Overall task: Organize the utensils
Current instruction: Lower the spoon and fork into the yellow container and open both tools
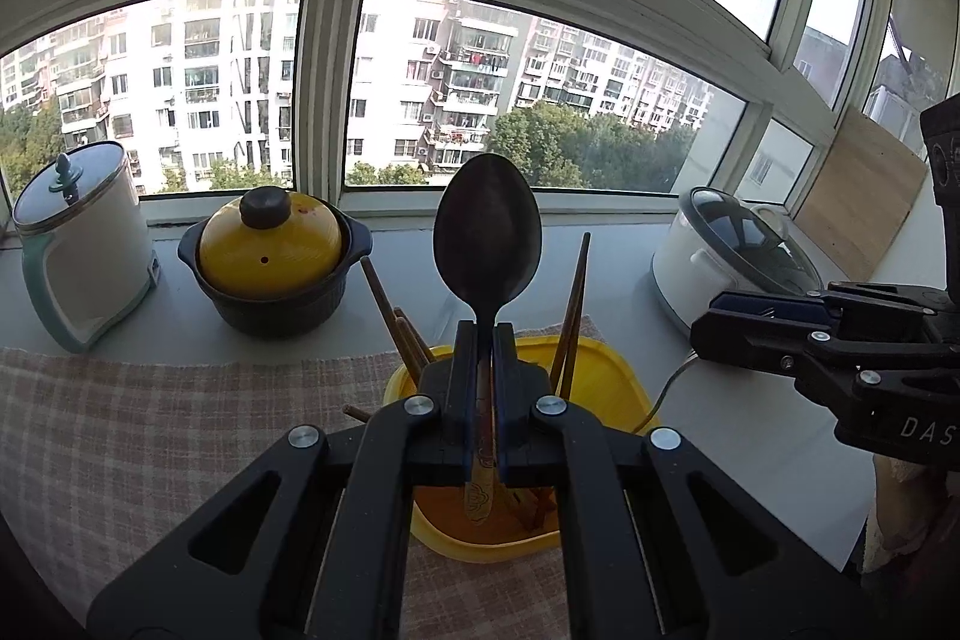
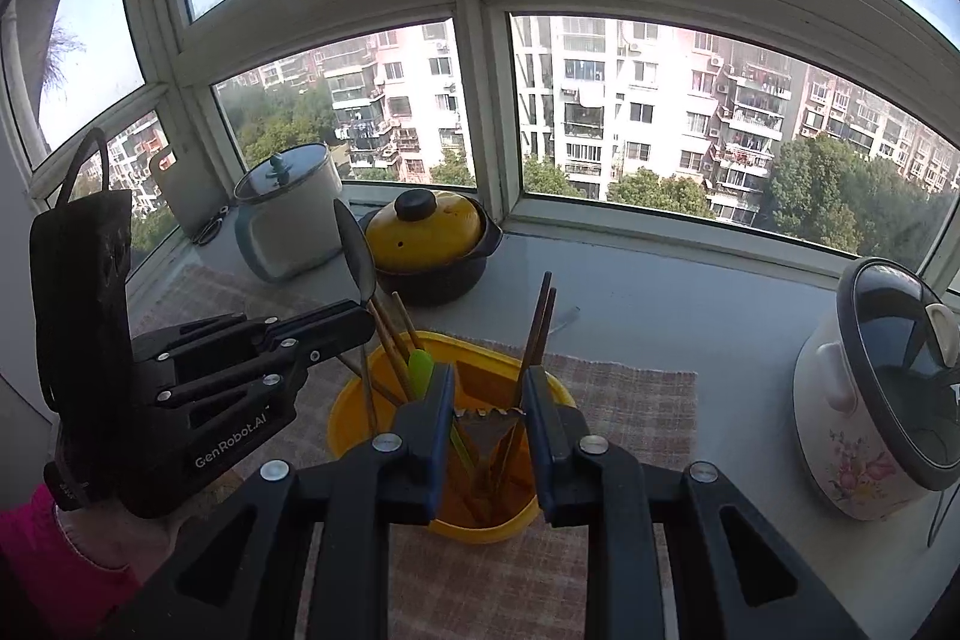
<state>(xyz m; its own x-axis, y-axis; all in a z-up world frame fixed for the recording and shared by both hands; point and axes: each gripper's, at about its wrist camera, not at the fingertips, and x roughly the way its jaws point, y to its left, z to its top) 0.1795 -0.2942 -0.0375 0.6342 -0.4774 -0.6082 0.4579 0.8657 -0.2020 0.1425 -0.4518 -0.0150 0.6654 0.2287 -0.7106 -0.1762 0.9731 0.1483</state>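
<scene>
left tool (image 1: 486, 340) clenched on a stiff, slippery metal spoon (image 1: 487, 238) at its neck, above the yellow holder (image 2: 360, 418); right tool (image 2: 487, 382) grips a small metal fork-like utensil (image 2: 487, 427).

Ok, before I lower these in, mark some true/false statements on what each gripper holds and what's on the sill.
1. The left gripper is clamped on a spoon, bowl pointing up. True.
2. The yellow container is empty. False: several chopsticks already stand in it.
3. The yellow lid is off its dark pot. False: it sits on the pot.
4. A fork sits between the jaws of the right gripper, tines up. True.
5. The rice cooker stands on the checked cloth. False: it stands on the bare sill beside it.
</scene>
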